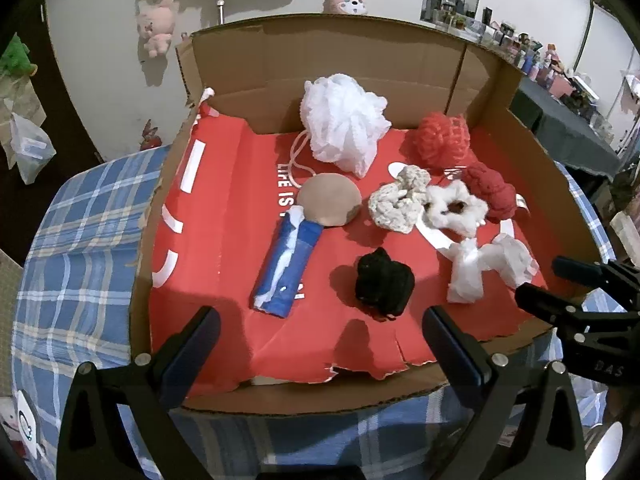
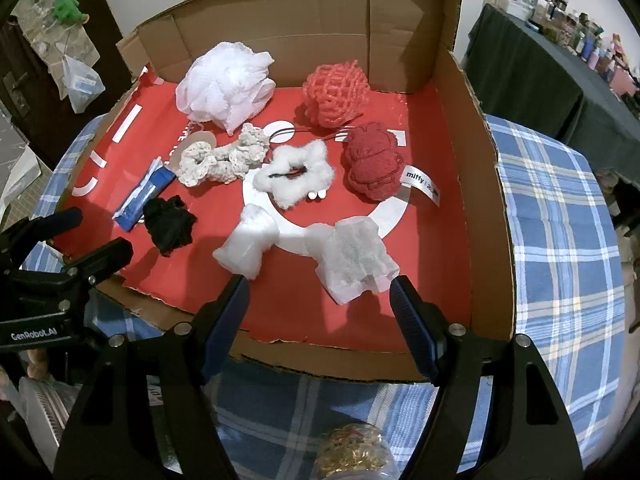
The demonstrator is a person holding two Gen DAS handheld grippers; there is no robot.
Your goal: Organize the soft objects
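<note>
Soft objects scattered on red liner of shallow brown cardboard tray (image 2: pixel 472 184): white mesh bath pouf (image 2: pixel 224 84) and red net ball (image 2: pixel 336 94) at back, crumpled white tissue wad (image 2: pixel 352 260) at front. Right gripper (image 2: pixel 320 304) jaws apart, empty, near wad. Left gripper (image 1: pixel 320 336) jaws wide apart, empty, near black fuzzy ball (image 1: pixel 384 284). Blue plaid cloth (image 2: pixel 560 240) covers desk.

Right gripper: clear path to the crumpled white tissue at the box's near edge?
Probably yes. The right gripper, jaws open, sits just short of the tissue, with nothing between them.
</note>
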